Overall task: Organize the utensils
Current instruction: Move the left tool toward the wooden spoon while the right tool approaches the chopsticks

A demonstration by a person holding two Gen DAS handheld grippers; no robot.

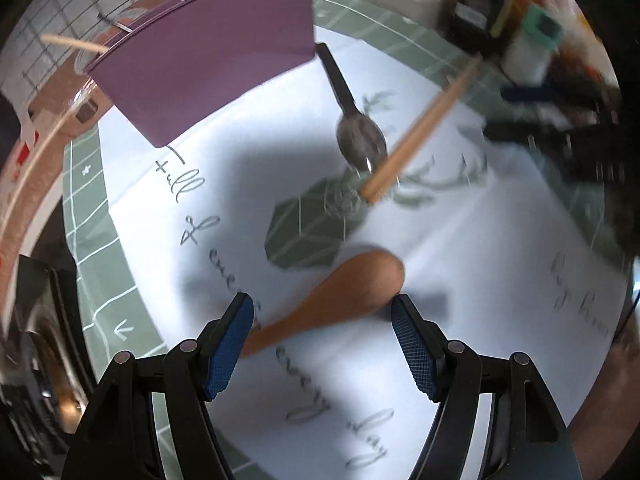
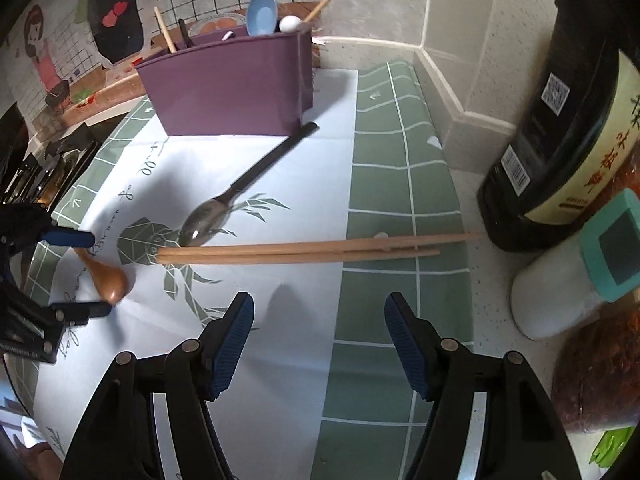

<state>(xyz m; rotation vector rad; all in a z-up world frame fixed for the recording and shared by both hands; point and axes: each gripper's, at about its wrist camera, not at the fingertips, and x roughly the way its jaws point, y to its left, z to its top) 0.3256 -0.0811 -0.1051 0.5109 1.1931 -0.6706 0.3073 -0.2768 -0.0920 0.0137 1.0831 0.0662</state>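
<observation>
Your wooden spoon [image 1: 344, 296] lies flat on the white mat [image 1: 460, 280], well in front of the purple utensil holder [image 1: 208, 72], bowl pointing away from it. Your left gripper [image 1: 322, 344] straddles it, jaws apart, not pressing; the handle end hides behind one pad. Your right gripper [image 2: 319, 344] is open over the mat, short of the chopsticks [image 2: 312, 250].

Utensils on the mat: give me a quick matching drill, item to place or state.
Items:
1. wooden spoon
2. metal spoon
3. chopsticks
4. blue spoon

Places:
A. standing in the purple holder
B. between the open fingers of the left tool
C. handle end near the holder's base
D. lying across the mat's right edge

Pairs: 1-B, 2-C, 3-D, 4-A
</observation>
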